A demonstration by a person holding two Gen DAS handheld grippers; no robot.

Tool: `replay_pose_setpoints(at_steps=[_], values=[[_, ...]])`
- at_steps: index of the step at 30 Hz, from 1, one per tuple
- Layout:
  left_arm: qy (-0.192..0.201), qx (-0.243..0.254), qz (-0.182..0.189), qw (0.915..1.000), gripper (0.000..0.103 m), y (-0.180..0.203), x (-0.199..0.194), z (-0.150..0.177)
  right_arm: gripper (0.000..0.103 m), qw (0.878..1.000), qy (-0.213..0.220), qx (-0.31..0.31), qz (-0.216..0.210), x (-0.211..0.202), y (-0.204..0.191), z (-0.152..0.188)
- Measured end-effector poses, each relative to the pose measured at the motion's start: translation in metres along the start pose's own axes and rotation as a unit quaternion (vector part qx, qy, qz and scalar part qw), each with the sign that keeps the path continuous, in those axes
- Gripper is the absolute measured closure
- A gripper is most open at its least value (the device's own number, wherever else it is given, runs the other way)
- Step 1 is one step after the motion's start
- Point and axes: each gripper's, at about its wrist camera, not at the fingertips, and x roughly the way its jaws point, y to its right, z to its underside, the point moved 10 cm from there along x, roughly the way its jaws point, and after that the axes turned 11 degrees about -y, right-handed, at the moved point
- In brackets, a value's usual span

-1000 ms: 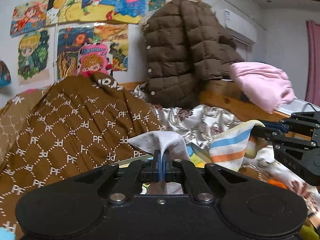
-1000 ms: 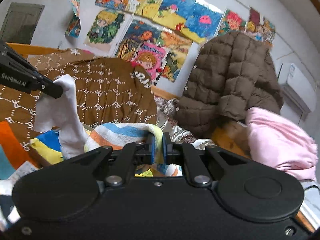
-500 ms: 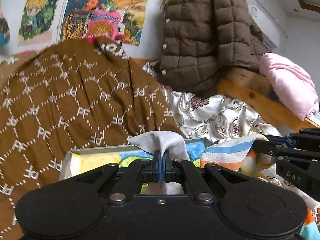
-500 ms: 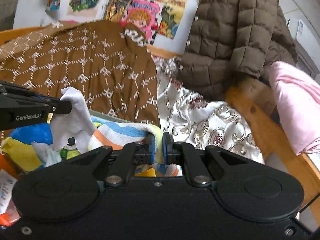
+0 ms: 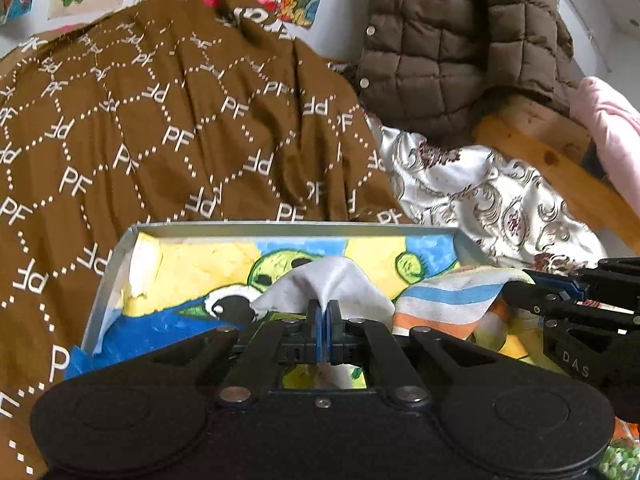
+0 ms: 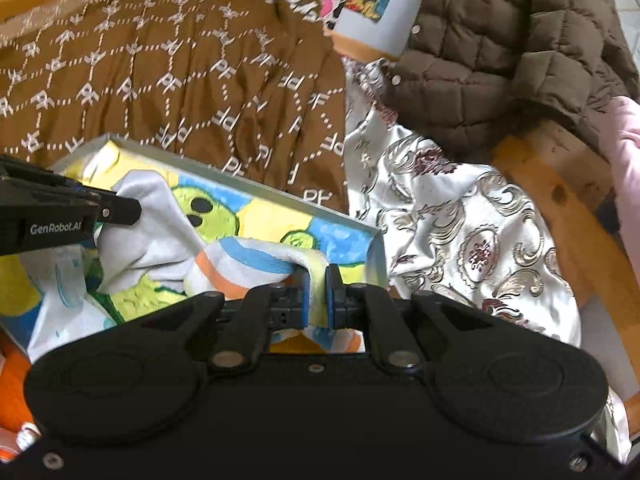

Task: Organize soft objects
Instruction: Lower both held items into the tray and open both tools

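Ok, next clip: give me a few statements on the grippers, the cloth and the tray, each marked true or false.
1. The left gripper is shut on the white end of the cloth. True.
2. The right gripper is open and holds nothing. False: it is shut on the striped end of the same cloth.
3. The cloth hangs over the tray with the painted lining. True.
4. The tray sits on a bare wooden floor. False: it rests against the brown patterned blanket.
5. The quilted jacket is pink. False: it is brown.
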Motion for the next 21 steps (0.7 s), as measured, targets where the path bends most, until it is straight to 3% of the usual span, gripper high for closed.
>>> replay_pose_setpoints(at_steps=[10,15,21], values=[[-0.039,-0.006,-0.001,0.9992,0.102,-0.005,0.017,0.011,0.099,1.000,-0.029,-0.002,0.002,0.030,-0.014,0.011],[-0.050,-0.001,-0.002,0.9988,0.100,-0.002,0.015,0.012,0.094,0.999,-0.034,0.004,0.001,0.029,-0.007,0.016],[-0.064,0.014,-0.005,0.9978,0.087,0.006,0.010,0.014,0.081,0.999,-0.034,0.016,-0.001,0.012,0.001,0.016]])
